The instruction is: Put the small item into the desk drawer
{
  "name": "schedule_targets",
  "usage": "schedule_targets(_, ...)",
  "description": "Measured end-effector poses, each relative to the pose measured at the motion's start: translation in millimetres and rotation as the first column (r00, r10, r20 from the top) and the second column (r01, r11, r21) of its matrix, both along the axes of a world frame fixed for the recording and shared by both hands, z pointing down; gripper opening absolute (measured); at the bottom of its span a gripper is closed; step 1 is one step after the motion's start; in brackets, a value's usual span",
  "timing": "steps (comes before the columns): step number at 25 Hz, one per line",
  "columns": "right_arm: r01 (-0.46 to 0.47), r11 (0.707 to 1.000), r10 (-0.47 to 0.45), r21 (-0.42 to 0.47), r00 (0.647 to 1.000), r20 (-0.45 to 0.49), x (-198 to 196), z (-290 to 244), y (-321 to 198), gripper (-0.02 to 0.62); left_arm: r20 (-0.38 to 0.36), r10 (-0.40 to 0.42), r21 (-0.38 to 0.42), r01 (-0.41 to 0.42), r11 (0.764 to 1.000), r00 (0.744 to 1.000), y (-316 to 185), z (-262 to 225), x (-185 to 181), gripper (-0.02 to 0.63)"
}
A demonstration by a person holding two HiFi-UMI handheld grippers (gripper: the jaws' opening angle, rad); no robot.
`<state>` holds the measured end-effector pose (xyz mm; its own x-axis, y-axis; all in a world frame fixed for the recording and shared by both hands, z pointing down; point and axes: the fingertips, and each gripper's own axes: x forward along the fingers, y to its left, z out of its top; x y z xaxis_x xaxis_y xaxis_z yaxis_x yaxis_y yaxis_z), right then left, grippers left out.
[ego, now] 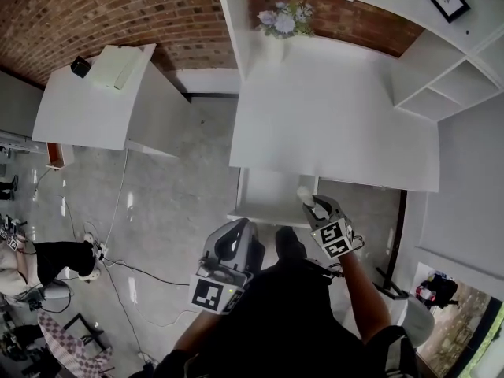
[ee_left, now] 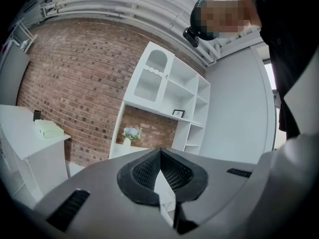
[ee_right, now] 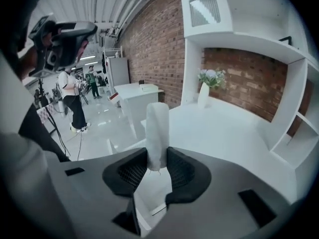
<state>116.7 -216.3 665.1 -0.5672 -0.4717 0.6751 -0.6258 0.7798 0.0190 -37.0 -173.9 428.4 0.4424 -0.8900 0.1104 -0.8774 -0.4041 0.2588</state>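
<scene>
A small white cylinder-shaped item (ego: 305, 194) (ee_right: 157, 133) stands upright between the pads of my right gripper (ego: 313, 205) (ee_right: 158, 159), which is shut on its lower end. It hangs over the right front corner of the open white desk drawer (ego: 268, 216), which juts out from under the white desk (ego: 331, 116). My left gripper (ego: 241, 228) (ee_left: 159, 156) hovers below the drawer's front edge, to the left of the right one. Its jaws meet at the tips and hold nothing.
A vase of flowers (ego: 283, 22) (ee_right: 207, 83) stands at the desk's back edge. White shelves (ego: 449, 69) rise at the right. A white cabinet (ego: 102, 101) stands to the left, across grey floor with cables (ego: 118, 266). People stand far off in the right gripper view.
</scene>
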Motion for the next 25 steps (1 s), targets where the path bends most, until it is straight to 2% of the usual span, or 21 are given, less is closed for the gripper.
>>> schedule_targets(6, 0.115, 0.988, -0.127, -0.101, 0.985, -0.117, 7.5, 69.6, 4.9, 0.135, 0.014, 0.003, -0.027, -0.002, 1.0, 1.0, -13.3, 12.3, 14.6, 0.017)
schedule_targets(10, 0.156, 0.971, -0.186, -0.182, 0.969, -0.162, 9.6, 112.6, 9.8, 0.135, 0.004, -0.009, -0.032, 0.009, 0.999, 1.0, -18.9, 16.2, 18.1, 0.017)
schedule_targets(16, 0.127, 0.954, -0.179, -0.271, 0.968, -0.177, 6.9, 168.2, 3.4, 0.135, 0.006, -0.023, -0.076, 0.023, 0.997, 1.0, -29.6, 31.9, 21.7, 0.017)
schedule_targets(25, 0.08, 0.933, -0.15, -0.351, 0.972, -0.178, -8.4, 221.8, -6.1, 0.135, 0.004, -0.033, -0.132, 0.033, 0.991, 0.999, -46.6, 56.5, 22.1, 0.017)
